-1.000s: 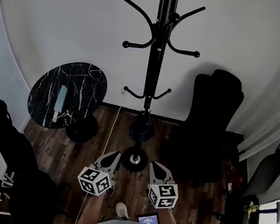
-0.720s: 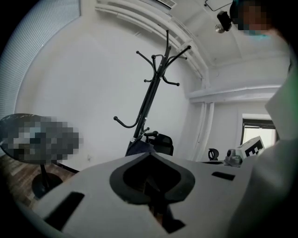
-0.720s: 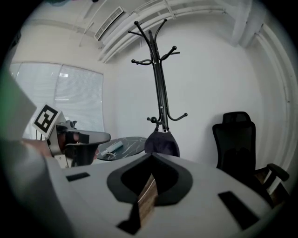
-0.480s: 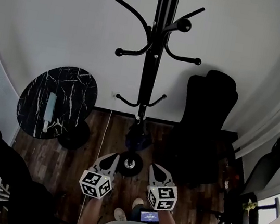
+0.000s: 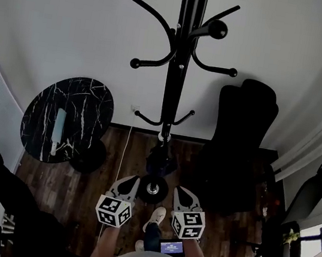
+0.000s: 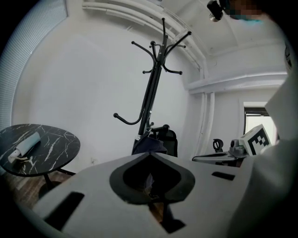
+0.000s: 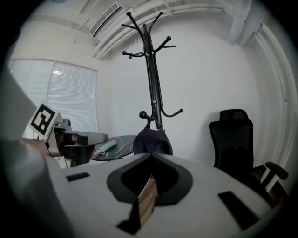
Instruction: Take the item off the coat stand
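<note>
Two shut: left hand-held gripper [image 5: 133, 179], right hand-held gripper [image 5: 178, 190]; shoe [image 5: 156, 217] farther forward between.

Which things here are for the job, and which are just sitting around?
For the job:
- tall black metal coat stand
- dark blue fabric item hanging low on it
- left gripper and right gripper, both shut, empty

Just sitting around:
- round black marble table
- pale rolled thing on it
- black office chair
</note>
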`<state>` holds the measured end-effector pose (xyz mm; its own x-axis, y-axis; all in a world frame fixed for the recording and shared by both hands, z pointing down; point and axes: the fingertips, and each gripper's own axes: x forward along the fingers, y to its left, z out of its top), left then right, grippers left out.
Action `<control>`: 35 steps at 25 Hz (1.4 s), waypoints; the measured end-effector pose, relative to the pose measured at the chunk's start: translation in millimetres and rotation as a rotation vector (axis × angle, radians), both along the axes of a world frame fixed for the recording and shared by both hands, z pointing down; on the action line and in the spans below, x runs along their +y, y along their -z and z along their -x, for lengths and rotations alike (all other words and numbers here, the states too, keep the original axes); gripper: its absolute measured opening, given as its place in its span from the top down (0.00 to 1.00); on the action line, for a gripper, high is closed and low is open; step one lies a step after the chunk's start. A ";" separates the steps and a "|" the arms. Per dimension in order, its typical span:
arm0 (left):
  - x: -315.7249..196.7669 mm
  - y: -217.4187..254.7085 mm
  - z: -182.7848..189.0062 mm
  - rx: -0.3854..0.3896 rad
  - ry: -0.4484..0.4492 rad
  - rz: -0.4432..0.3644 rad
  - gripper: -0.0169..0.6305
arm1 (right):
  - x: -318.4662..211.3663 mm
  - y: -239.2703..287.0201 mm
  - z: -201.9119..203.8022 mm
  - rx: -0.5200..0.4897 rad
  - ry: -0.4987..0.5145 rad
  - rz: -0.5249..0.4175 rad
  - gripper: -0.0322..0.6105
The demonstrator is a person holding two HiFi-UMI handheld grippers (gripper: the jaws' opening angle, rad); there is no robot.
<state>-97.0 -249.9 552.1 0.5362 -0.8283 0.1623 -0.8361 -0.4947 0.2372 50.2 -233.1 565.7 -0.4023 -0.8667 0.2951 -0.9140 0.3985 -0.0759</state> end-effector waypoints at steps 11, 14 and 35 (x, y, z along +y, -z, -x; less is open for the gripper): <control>-23.6 -16.6 -4.5 -0.033 -0.025 0.025 0.94 | -31.1 -17.3 0.6 0.001 0.026 0.040 0.93; -34.3 -15.6 -5.2 -0.025 -0.028 0.010 0.94 | -42.6 -21.2 -1.0 0.011 0.028 0.047 0.93; -82.4 -67.2 -27.3 -0.183 -0.115 0.090 0.76 | -108.4 -53.3 -3.2 0.074 0.021 0.092 0.65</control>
